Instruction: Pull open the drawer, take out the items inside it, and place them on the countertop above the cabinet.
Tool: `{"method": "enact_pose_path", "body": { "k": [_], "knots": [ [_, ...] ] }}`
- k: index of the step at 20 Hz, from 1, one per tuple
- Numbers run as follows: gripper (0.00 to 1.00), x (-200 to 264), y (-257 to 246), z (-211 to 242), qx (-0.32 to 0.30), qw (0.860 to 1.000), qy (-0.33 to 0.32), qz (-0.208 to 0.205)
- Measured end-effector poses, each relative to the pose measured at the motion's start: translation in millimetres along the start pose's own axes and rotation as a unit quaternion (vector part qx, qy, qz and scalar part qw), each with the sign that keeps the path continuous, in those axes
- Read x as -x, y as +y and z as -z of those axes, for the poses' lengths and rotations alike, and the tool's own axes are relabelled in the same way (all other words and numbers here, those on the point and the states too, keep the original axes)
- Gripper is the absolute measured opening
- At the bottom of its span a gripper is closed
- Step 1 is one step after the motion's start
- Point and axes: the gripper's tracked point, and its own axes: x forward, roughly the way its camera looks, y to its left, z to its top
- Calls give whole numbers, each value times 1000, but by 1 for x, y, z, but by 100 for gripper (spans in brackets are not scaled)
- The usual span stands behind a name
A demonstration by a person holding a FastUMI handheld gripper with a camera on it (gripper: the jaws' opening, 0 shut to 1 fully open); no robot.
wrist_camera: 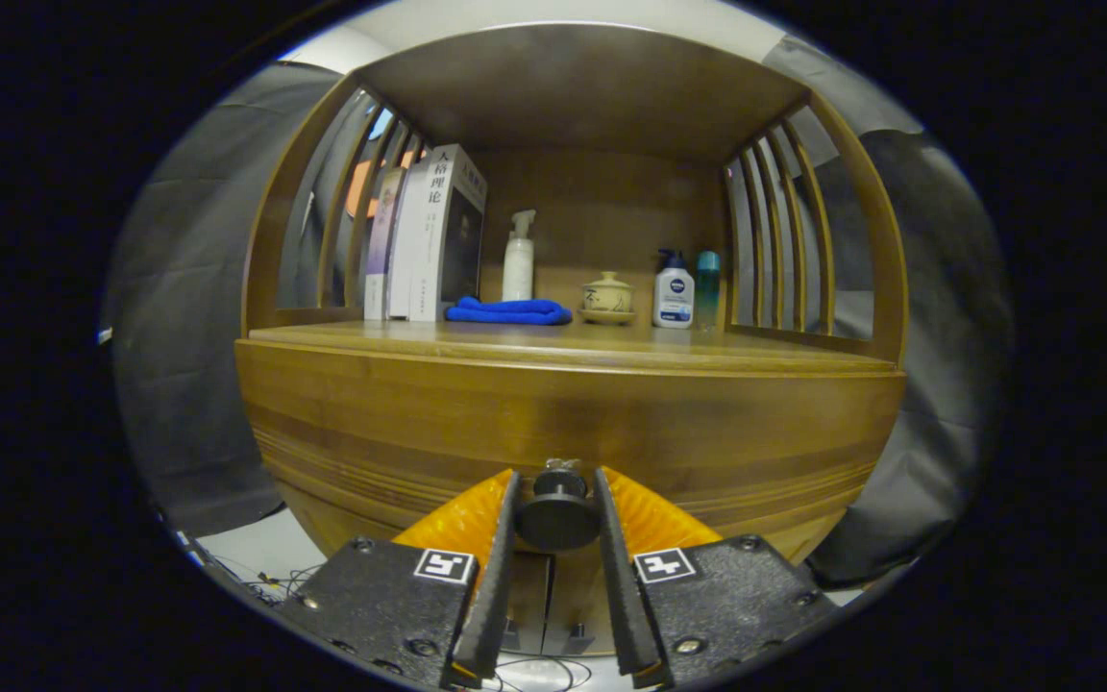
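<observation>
- The gripper [557,514] was found closed around the drawer knob [556,519], with one finger pressed against each side of the knob.
- The knob, dark and round, was fixed to the wooden drawer front [563,423] directly below the front edge of the countertop [611,346].
- The drawer was seen flush with the cabinet face; no gap could be made out, and its contents were hidden.
- On the countertop, a row of upright books [429,235] was noted at the rear left corner, against the slatted side panel [342,211].
- A folded blue cloth [510,311] was lying just beside the books, towards the middle.
- A white pump bottle [518,259] was standing behind the cloth, near the back panel.
- A small lidded ceramic cup on a saucer [608,296] was recorded at the middle rear.
- A white lotion bottle with a dark cap [674,291] and a teal bottle [707,279] were standing side by side at the rear right corner.
- Loose cables [534,673] were observed on the floor beneath the gripper.
</observation>
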Motion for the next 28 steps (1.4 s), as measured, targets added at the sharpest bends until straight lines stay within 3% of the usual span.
{"method": "enact_pose_path", "body": {
  "k": [11, 28],
  "knots": [
    [32, 2, 0, 0, -6, 1000, 8, -4],
    [31, 88, 0, 17, -17, 1000, 6, -14]
  ]
}}
